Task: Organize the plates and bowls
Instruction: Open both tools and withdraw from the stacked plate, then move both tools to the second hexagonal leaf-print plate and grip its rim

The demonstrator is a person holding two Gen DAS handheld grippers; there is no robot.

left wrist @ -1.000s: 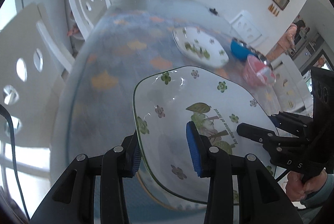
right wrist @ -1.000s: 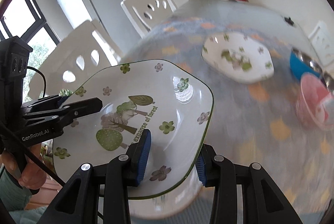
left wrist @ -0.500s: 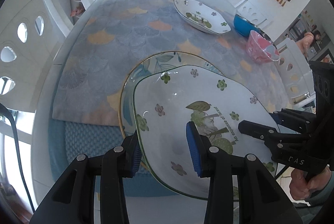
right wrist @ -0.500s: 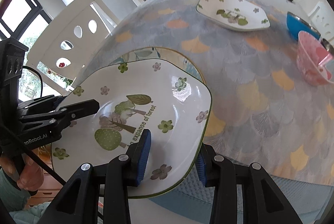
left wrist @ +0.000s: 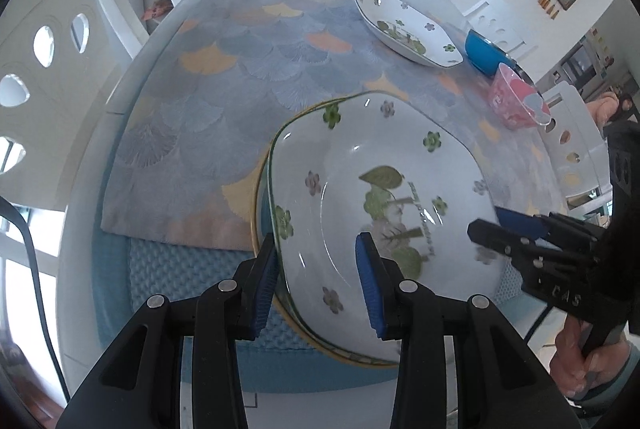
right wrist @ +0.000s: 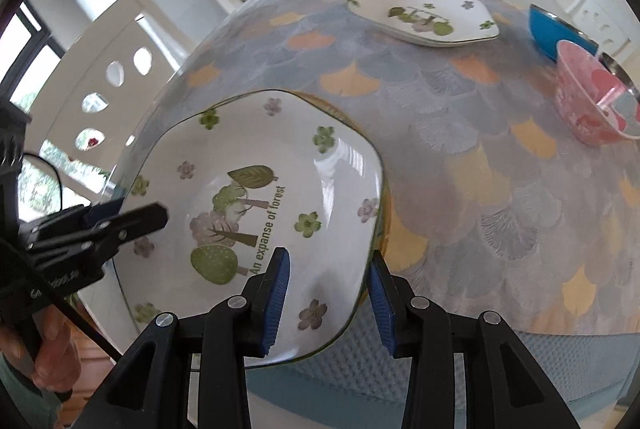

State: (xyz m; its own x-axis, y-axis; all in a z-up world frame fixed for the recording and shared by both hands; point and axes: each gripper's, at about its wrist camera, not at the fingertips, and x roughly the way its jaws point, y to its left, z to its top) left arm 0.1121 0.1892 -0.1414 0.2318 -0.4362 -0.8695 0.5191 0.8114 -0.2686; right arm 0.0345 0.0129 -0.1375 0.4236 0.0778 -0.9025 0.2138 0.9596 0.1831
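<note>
Carried lower over the last second: the white squarish ceramic plate with green-and-purple flowers and a forest print [left wrist: 384, 205], earlier held well above the counter [left wrist: 100, 157] with the gold-rimmed round plate [left wrist: 256, 205] beneath it partly uncovered. Now almost all of that lower plate covered, only a thin gold arc showing along the left edge and near edge in the left wrist view, and a sliver past the right edge in the right wrist view. Judged from this: stacking step nearly done, plate either just seated or about to seat on the one below; contact between the two not clear from either view.

Left gripper [left wrist: 316, 285] pinching the plate's left rim, one blue pad [left wrist: 370, 285] inside over the bowl of the plate, the other outside and under the rim. Right gripper [right wrist: 326, 297] pinching the opposite rim the same way, one pad on the printed face near the lettering, the other outside the edge. Both held narrow on the rim, neither spread. Each gripper's black fingers visible reaching in from the far side in the other's camera, with a hand below on the handle.

Plate thus lying between the two grippers, roughly level, over the blue textured mat [left wrist: 172, 277] at the near edge of the counter, partly on the grey scalloped cloth [left wrist: 224, 69].

Elsewhere, well apart at the far side: a second matching white flowered plate [right wrist: 424, 13], a blue bowl [right wrist: 548, 29], a pink patterned bowl [right wrist: 588, 109]. Likely still to be gathered.
</note>
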